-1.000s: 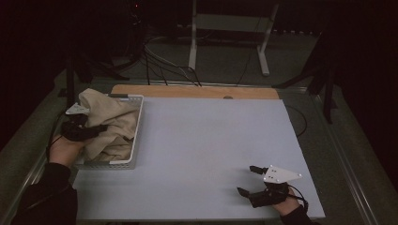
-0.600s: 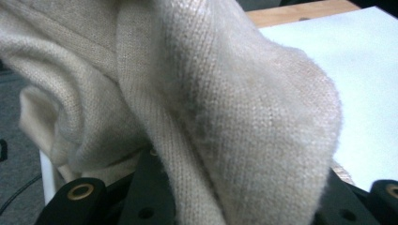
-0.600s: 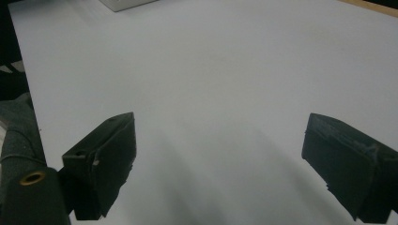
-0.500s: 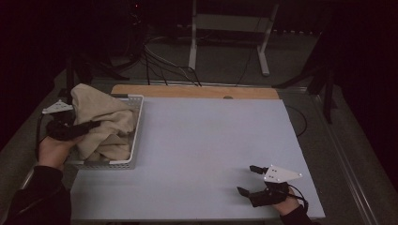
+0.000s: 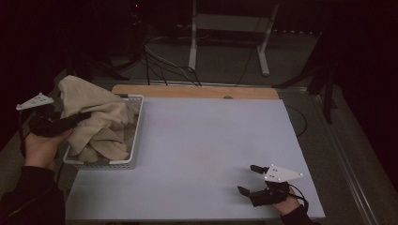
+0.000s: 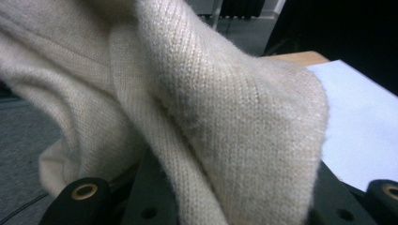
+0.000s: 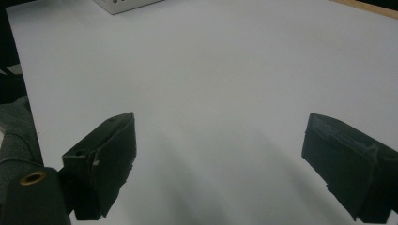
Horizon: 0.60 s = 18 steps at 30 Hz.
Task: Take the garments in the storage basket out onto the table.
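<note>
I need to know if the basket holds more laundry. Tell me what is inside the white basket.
Inside the white basket lies a crumpled beige knitted garment; the left claw is shut on a fold of it and holds that part above the rim. The fabric covers the bottom, so anything beneath it cannot be seen.

Pale table top [image 5: 206, 140] with a wooden strip [image 5: 195, 91] along its far edge (floor cables [image 5: 159, 56] beyond).

Bare table [image 5: 202, 140] right of the cloth-heaped basket [image 5: 133, 140].

place: lab | signs: dark room, floor cables [image 5: 159, 51], metal stand [image 5: 230, 28]
</note>
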Available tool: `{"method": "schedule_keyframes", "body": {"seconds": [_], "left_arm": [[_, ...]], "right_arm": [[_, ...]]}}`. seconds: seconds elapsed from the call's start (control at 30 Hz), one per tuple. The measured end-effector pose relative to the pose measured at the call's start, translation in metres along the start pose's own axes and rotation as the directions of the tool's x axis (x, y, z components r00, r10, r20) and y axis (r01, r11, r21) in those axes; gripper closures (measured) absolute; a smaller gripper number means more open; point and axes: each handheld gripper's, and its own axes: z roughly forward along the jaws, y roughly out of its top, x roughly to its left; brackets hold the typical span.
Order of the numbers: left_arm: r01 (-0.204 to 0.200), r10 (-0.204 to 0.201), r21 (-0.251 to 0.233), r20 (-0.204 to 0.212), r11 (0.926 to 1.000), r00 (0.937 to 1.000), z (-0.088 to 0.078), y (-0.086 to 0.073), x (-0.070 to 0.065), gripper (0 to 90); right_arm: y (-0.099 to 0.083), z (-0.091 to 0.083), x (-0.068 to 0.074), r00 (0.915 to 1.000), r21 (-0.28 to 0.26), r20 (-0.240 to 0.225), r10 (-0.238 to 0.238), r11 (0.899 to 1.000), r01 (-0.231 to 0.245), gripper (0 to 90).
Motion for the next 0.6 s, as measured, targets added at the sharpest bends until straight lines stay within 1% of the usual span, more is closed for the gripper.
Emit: {"method": "schedule_keyframes", "body": {"seconds": [0.03, 0.2, 0.27, 0.3, 0.43, 0.5, 0.57, 0.6], "left_arm": [[-0.005, 0.005, -0.009, -0.006, 1.0, 1.0, -0.003, 0.002, -0.001, 71.5], [0.004, -0.004, -0.038, -0.004, 0.9993, 1.0, -0.012, 0.008, 0.0, 71.8], [-0.004, 0.003, -0.047, -0.012, 0.9989, 0.9999, -0.016, 0.011, -0.001, 72.0], [-0.007, 0.006, -0.056, -0.01, 0.9984, 0.9999, -0.019, 0.013, -0.001, 72.0], [-0.018, 0.017, -0.07, -0.024, 0.9974, 0.9996, -0.024, 0.017, -0.003, 72.6], [-0.022, 0.02, -0.089, -0.031, 0.9957, 0.9993, -0.03, 0.021, -0.004, 72.8], [-0.016, 0.014, -0.103, -0.023, 0.9945, 0.9996, -0.034, 0.023, -0.005, 73.0], [-0.02, 0.017, -0.111, -0.025, 0.9937, 0.9995, -0.036, 0.025, -0.005, 73.1]], "right_arm": [[0.0, 0.0, 0.0, 1.0, 0.0, -0.001, 0.002, 1.0, -0.002, 10.6], [0.0, 0.0, 0.0, 1.0, -0.002, -0.001, 0.002, 1.0, -0.002, 10.6], [0.0, 0.0, 0.0, 1.0, -0.004, 0.0, 0.001, 1.0, -0.001, 10.6], [0.0, 0.0, 0.0, 1.0, -0.004, 0.0, 0.003, 1.0, -0.003, 10.6], [0.0, 0.0, 0.0, 1.0, -0.004, 0.0, 0.003, 1.0, -0.003, 10.7], [0.0, 0.0, 0.0, 1.0, -0.005, 0.001, 0.002, 1.0, -0.002, 10.7], [0.0, 0.0, 0.0, 1.0, -0.01, 0.001, 0.005, 1.0, -0.005, 10.7], [0.0, 0.0, 0.0, 1.0, -0.012, 0.0, 0.006, 1.0, -0.006, 10.7]]}}
